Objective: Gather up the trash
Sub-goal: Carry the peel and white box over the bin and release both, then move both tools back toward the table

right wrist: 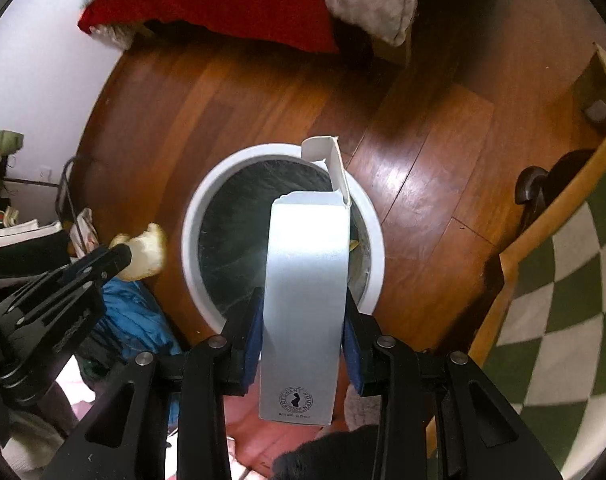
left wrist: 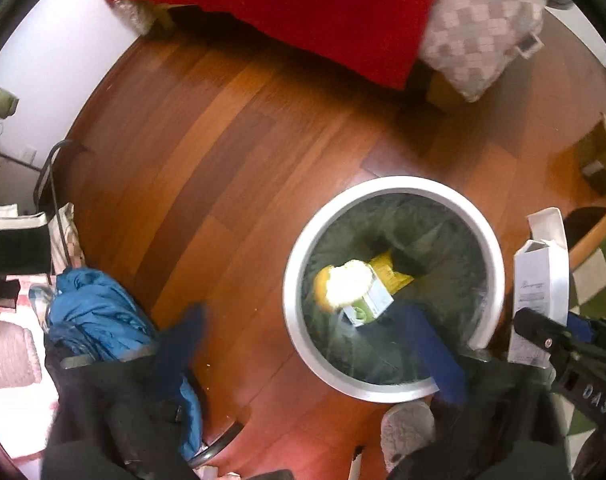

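Observation:
A round bin (left wrist: 295, 280) with a white rim and a black liner stands on the wooden floor. In it lie a yellow wrapper (left wrist: 391, 276) and a small green-and-white box (left wrist: 373, 306). My left gripper (left wrist: 305, 320) hangs over the bin with its blue pads far apart. A crumpled white wad (left wrist: 351, 284) sits between them, untouched by either pad. In the right wrist view the wad (right wrist: 143, 252) shows beside one left finger (right wrist: 117, 260). My right gripper (right wrist: 303, 300) is shut on a tall white carton (right wrist: 307, 248) with its top flap open, above the bin's rim (right wrist: 191, 236).
A bed with a red blanket (left wrist: 303, 8) and a checked pillow (left wrist: 479, 28) lies beyond the bin. Blue clothing (left wrist: 95, 312) is heaped on the left. A cardboard box (left wrist: 599, 160) and a green-and-white checked mat (right wrist: 563, 320) are on the right, a grey slipper (left wrist: 407, 428) below.

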`<state>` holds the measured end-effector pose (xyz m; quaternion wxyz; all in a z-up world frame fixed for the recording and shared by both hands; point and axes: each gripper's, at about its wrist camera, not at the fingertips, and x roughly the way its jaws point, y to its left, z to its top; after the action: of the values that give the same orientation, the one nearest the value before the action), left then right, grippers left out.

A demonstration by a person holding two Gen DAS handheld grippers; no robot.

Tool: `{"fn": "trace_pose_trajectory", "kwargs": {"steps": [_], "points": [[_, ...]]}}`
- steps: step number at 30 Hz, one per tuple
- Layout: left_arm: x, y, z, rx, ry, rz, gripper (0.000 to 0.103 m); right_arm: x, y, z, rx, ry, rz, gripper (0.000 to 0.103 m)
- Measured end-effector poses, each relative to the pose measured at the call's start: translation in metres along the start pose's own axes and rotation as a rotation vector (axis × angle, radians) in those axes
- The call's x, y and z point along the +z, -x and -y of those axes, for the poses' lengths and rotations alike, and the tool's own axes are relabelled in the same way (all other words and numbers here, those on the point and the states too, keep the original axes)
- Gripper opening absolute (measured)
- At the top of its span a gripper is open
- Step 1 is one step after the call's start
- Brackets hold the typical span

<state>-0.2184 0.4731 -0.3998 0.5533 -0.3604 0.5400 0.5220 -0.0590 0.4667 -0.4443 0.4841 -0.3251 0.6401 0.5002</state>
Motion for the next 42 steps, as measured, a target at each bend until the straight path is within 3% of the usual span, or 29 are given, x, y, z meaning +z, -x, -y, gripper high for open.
{"fn": "trace_pose_trajectory", "kwargs": {"steps": [2,5,9,10,12,18,34,42], "points": [[-0.003,-0.001,-0.002,0.009,0.006,-0.002,0.103,0.005,-0.010,0.004,-0.013,0.003,-0.012,0.044],[-0.007,-0.005,-0.005,0.025,0.010,0.004,0.103,0.003,-0.015,0.012,-0.033,-0.002,0.002,0.075],[-0.010,-0.002,-0.004,0.034,0.020,0.023,0.103,0.001,-0.020,0.015,-0.097,0.018,-0.006,0.101],[-0.010,0.000,-0.005,0.033,0.023,0.028,0.103,-0.001,-0.019,0.014,-0.122,0.029,-0.004,0.102],[-0.012,0.005,-0.005,0.024,0.031,0.038,0.103,-0.007,-0.018,0.011,-0.171,0.053,-0.004,0.102],[-0.018,0.021,-0.005,0.011,0.035,0.059,0.103,-0.020,-0.005,0.012,-0.211,0.053,0.017,0.102],[-0.049,0.090,-0.007,-0.021,0.035,0.157,0.103,-0.059,0.076,0.001,-0.168,0.052,0.140,0.103],[-0.079,0.152,-0.011,-0.060,0.029,0.258,0.103,-0.104,0.146,-0.002,-0.091,0.052,0.256,0.103]]}}
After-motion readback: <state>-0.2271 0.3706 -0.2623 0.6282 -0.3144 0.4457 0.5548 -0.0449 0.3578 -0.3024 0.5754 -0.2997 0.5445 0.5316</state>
